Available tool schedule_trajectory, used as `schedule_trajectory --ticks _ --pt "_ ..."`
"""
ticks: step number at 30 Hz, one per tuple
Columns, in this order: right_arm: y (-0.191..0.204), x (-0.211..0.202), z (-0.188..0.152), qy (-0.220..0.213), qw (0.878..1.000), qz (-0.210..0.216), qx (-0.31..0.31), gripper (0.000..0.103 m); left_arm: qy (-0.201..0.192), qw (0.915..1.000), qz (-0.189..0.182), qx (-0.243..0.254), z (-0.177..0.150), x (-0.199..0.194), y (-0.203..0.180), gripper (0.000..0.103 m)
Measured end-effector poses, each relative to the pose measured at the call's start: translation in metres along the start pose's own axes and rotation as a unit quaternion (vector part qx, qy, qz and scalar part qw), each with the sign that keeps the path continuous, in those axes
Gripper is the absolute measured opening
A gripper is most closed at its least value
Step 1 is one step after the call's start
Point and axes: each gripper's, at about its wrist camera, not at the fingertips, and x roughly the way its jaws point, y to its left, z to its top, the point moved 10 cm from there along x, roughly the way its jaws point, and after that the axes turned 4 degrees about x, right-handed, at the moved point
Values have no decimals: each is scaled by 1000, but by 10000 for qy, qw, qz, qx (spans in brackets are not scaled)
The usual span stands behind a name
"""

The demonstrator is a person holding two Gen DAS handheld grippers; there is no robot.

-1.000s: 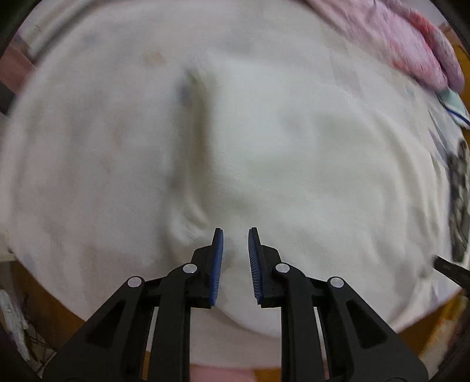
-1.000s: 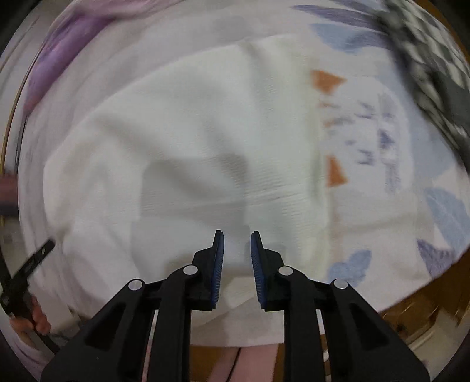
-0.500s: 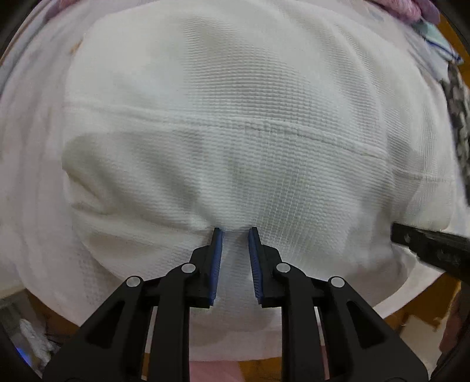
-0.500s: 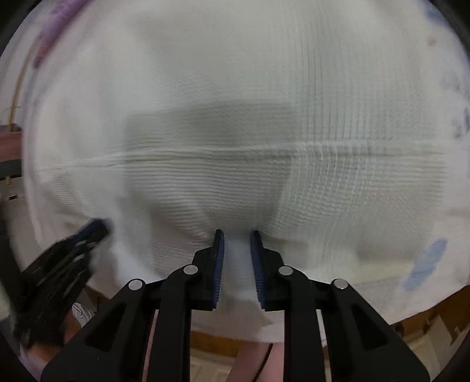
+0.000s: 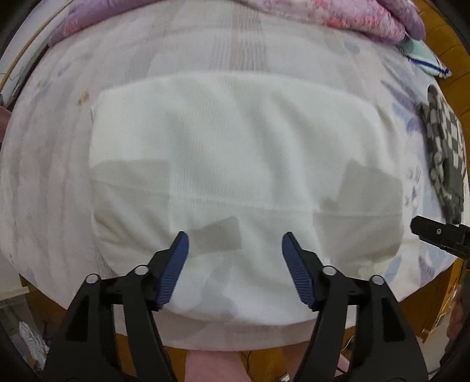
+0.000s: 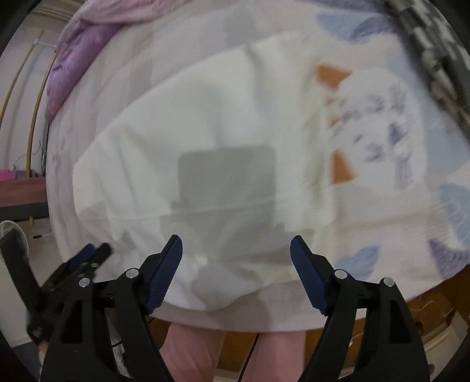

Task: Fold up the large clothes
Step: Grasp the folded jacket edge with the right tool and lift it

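Note:
A white ribbed garment (image 5: 235, 152) lies folded into a wide rectangle on the bed, also seen in the right wrist view as the same white garment (image 6: 205, 164). My left gripper (image 5: 235, 244) hovers above its near edge, jaws opening, nothing between the blue pads. My right gripper (image 6: 236, 246) hangs over the garment's near right part, jaws also opening and empty. The right gripper's tip (image 5: 440, 235) shows at the right edge of the left wrist view; the left gripper (image 6: 88, 258) shows at lower left of the right wrist view.
The bed sheet (image 5: 53, 164) is pale with blue and orange prints (image 6: 340, 164). A pink-purple quilt (image 5: 367, 20) lies at the far side. A black-and-white checked cloth (image 5: 443, 152) sits at the right. The wooden bed edge (image 6: 426, 311) and the person's legs (image 6: 191, 352) are below.
Both grippers were shut on the white cloth; now both have let go and spread wide. Both have lifted away, so the whole folded garment shows.

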Motion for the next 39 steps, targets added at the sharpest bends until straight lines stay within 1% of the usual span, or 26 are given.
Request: schedule_trajectory --ticks 2,3,5,6,9,11,13,16,18,20,21,22,25,26,27,28,29,30,32,33,34,35,36,37,38,39 --pt "-23 -5 25 -196 9997 -146 -66 88 -86 10000 44 -17 14 -11 1 72" --pt "-39 -12 35 -245 9995 -170 -85 88 -119 9999 64 -15 20 -19 14 73" --pt "-55 -12 49 -269 9995 -149 -105 88 -176 9998 111 16 27 -24 6 76" --pt "-64 -10 55 -272 9995 -156 -97 88 -186 9998 100 25 25 -31 7 78" --pt "-84 -3 77 -312 9994 -78 -101 89 -80 9999 -5 100 27 -33 -8 82" --pt "-92 4 89 -293 9994 185 -98 91 28 9997 -21 250 24 -29 -17 82" --pt "-86 23 102 -194 9989 414 -86 91 124 9990 30 418 21 -23 -25 82" --pt "-88 45 110 4 9976 691 24 91 213 9983 16 549 18 -14 -31 82" --pt "-89 67 113 206 9956 884 223 91 303 9974 25 657 16 -6 -35 82" --pt "-84 79 114 317 9905 1293 359 91 386 9971 -34 661 16 1 -39 82" --pt "-84 86 115 359 9891 1366 428 92 401 9972 -35 634 16 3 -38 82" --pt "-83 90 115 360 9881 1413 483 97 425 9973 -30 598 17 6 -39 82" --pt "-84 91 116 235 9842 1638 625 97 512 9975 -27 478 22 13 -37 86" --pt "-83 90 115 246 9816 1769 671 97 499 9979 -55 411 26 15 -36 86" --pt "-81 89 111 332 9760 2016 756 97 480 9981 -45 374 28 15 -35 86" --pt "-75 90 101 684 9614 2501 918 97 449 9985 -21 323 32 15 -33 86" --pt "-61 95 83 1287 9345 3100 1186 97 442 9985 -9 311 34 16 -32 86" --pt "-57 100 72 1520 9277 3172 1252 97 427 9986 3 301 38 16 -31 86" --pt "-50 105 66 1347 9464 2801 882 97 366 9988 43 310 46 18 -30 86" --pt "-48 106 66 1340 9520 2635 795 97 362 9987 80 337 50 19 -29 86" --pt "-47 106 66 1352 9532 2565 858 97 347 9987 93 372 54 19 -29 86" --pt "-48 105 66 1374 9529 2546 915 97 229 9987 50 454 62 18 -30 86" --pt "-50 103 64 1409 9539 2490 908 90 137 9987 56 481 67 16 -29 84" --pt "-55 103 63 1421 9579 2327 903 65 32 9988 83 481 73 15 -28 76" --pt "-61 102 63 1464 9583 2224 1039 51 -32 9989 69 465 79 15 -28 70" --pt "-60 97 63 1477 9526 2385 1177 44 -31 9990 23 442 84 16 -28 56"
